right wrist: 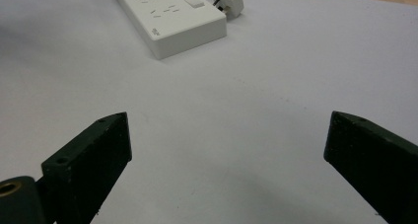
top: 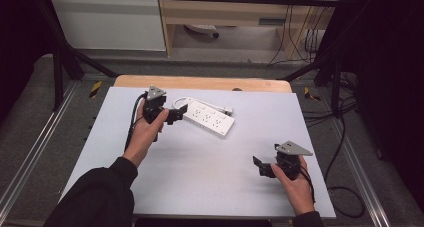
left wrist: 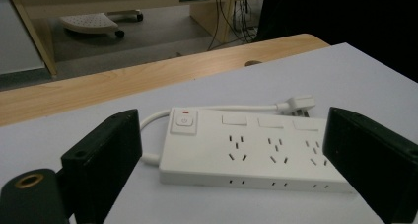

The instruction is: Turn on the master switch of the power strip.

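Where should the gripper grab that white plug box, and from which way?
Probably across the short width of the power strip, at the switch end. The left gripper is already there, jaws open on either side of the strip. The strip lies flat, long and narrow, so its long straight sides suit the jaws. Best to avoid the far end, where the plug and cord lie.

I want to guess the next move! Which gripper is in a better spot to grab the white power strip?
Probably the left gripper. It is open right at the power strip, whose switch end sits between its fingers. The right gripper is open too, but farther away over bare table.
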`<state>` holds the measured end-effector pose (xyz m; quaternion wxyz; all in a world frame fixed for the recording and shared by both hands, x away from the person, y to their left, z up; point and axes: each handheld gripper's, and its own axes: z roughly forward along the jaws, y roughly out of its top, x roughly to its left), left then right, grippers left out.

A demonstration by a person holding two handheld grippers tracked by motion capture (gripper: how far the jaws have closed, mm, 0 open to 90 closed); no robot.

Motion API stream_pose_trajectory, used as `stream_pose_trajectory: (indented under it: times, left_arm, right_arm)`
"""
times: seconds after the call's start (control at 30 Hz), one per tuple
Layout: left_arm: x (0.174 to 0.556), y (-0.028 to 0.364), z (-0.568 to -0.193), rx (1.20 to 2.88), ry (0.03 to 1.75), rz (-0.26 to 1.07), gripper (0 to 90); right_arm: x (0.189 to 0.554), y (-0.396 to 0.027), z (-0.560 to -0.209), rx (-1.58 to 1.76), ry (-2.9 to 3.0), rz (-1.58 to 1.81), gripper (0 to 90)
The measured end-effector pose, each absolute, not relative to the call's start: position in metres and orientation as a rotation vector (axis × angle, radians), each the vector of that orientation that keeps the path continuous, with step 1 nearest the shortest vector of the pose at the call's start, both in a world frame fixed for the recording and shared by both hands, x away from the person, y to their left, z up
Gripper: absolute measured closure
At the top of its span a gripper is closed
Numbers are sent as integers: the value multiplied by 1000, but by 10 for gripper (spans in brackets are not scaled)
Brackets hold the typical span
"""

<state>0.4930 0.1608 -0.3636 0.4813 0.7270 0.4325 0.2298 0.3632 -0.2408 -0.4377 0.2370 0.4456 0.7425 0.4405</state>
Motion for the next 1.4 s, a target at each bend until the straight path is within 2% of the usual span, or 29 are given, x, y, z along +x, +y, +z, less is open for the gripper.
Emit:
stream_pose_trajectory:
  times: [0.6,0.93,1.2,1.27,1.3,1.4]
  left_arm:
    - [531,150,-365,1773,1073,607,89]
    - [540,145,-375,1780,1089,603,104]
    - [543,138,-383,1804,1102,612,181]
    - [545,138,-385,1808,1102,620,261]
    - [545,138,-386,1805,1105,622,261]
    - [549,139,-388,1790,1121,616,353]
  right_arm:
    - [364,-241,-436,1218,2038,1228,48]
    - [364,-239,-437,1221,2044,1227,50]
    - [364,-238,-437,1215,2052,1220,52]
    - [364,-238,-437,1216,2052,1220,52]
    - [364,-238,-437,1216,2052,1220,52]
    - [364,-239,-437,1218,2049,1224,53]
